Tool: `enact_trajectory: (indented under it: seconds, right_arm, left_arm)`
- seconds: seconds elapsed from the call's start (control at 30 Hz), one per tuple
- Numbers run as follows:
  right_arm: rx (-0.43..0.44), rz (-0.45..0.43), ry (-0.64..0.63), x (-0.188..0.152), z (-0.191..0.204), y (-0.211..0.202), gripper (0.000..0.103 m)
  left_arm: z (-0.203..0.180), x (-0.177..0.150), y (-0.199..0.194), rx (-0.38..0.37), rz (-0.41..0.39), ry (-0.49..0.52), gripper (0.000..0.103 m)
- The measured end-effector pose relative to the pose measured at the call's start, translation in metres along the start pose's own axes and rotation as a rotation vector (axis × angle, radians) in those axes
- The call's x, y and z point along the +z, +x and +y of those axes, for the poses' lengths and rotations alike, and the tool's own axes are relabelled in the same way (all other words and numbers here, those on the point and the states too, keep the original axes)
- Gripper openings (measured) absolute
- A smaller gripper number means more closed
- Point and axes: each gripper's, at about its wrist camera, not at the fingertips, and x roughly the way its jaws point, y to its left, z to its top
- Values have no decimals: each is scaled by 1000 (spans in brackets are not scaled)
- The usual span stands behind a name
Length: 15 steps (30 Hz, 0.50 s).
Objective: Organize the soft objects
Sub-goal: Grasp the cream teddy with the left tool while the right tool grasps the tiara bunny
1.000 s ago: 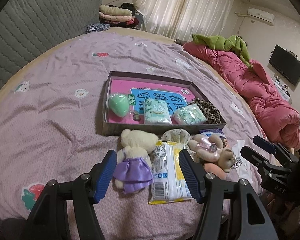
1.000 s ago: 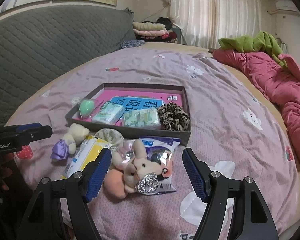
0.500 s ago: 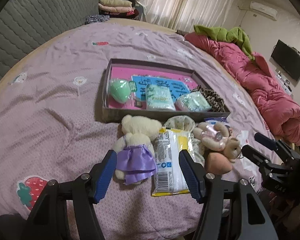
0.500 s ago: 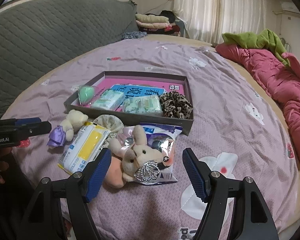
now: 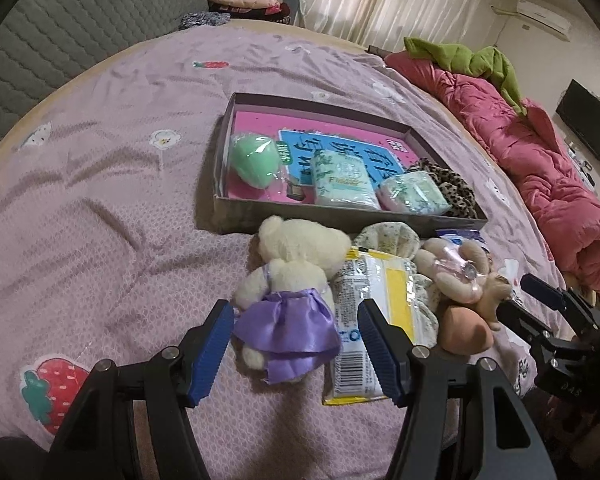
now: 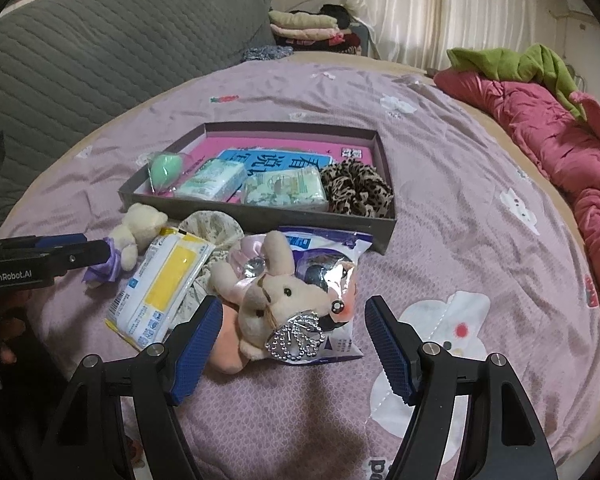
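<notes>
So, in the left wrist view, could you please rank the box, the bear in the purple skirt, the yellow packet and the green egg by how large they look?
1. Box
2. Bear
3. Yellow packet, close to the bear, so unsure
4. Green egg, though it lies farther from the camera

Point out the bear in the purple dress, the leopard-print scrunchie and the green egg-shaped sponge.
Bear in the purple dress [image 5: 296,256]: left wrist view, on its cream back.
Leopard-print scrunchie [image 6: 356,188]: right wrist view, on its top folds.
Green egg-shaped sponge [image 5: 254,158]: left wrist view, on its rounded top.
</notes>
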Motion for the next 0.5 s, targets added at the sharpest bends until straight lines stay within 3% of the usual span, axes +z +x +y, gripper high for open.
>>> enact_trajectory:
  seconds: [0.5]
  right_arm:
    - [32, 53, 42, 2, -4, 23, 75]
  left_arm:
    - [8, 4, 17, -2, 38, -34, 64]
